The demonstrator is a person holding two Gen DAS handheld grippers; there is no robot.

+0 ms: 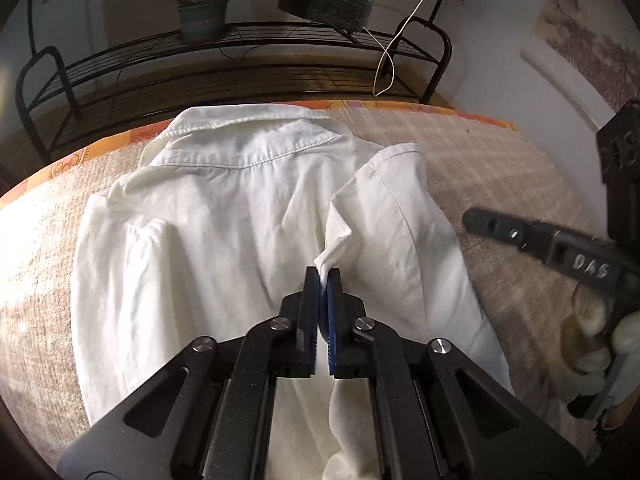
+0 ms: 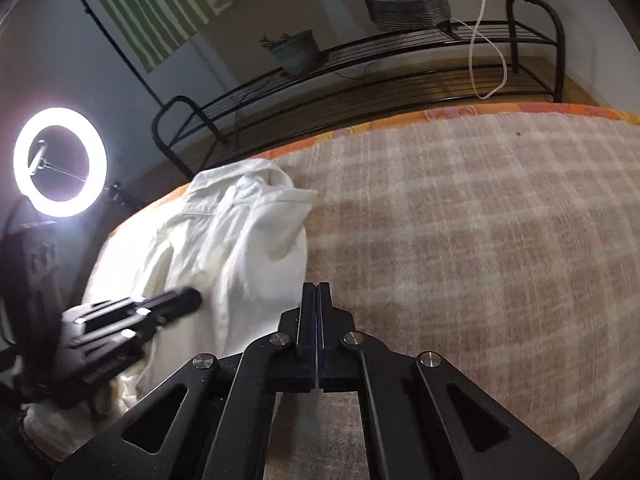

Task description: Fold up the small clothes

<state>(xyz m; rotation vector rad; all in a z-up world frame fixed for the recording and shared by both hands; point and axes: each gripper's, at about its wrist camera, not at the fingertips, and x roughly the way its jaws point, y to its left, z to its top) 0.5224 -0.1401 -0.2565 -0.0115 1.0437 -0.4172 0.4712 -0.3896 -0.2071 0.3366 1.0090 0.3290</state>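
- My left hand-held gripper (image 1: 323, 276) is pinching a small peak of white fabric between its blue pads; the fold it holds comes from the right-hand flap of the white shirt (image 1: 224, 216).
- The white shirt lies spread, collar away from me, on the checked blanket (image 1: 500, 168), directly ahead of and under the left hand-held gripper.
- My right hand-held gripper (image 2: 317, 286) has its fingers pressed together on nothing, over bare blanket, with the shirt off to its left.
- I judge the cloth light, thin and limp: it creases easily, will sag from a single pinch and should slide little on the rough weave.
- I would take it by hems, shoulder seams or the cuff, where stitching gives some body; a pinch mid-panel only lifts a tent.
- The shirt's lower hem is hidden beneath my left gripper's frame, so I cannot tell how it lies.
- The sleeve on the left seems folded in, but white on white makes layers hard to separate.
- From the right wrist view the shirt is partly blown out by the ring light (image 2: 60, 154).
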